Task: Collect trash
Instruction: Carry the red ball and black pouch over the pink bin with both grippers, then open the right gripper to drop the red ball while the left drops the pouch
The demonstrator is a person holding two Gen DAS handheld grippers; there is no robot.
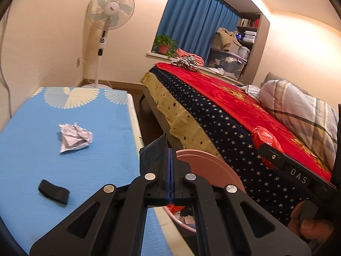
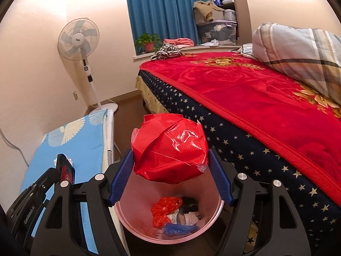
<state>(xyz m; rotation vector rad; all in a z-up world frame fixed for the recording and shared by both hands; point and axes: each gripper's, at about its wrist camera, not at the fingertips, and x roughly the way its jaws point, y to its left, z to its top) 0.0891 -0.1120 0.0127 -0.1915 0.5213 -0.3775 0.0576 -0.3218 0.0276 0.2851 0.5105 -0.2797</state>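
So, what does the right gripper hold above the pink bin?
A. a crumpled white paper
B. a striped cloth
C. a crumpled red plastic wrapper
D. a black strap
C: in the right wrist view the right gripper has its blue pads against both sides of the crumpled red plastic wrapper, which hangs above the open pink bin.

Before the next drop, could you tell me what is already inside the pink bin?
Inside the pink bin lie a crumpled red plastic bag, a blue bag and some pale and dark scraps. The red wrapper ball in the right gripper covers the far side.
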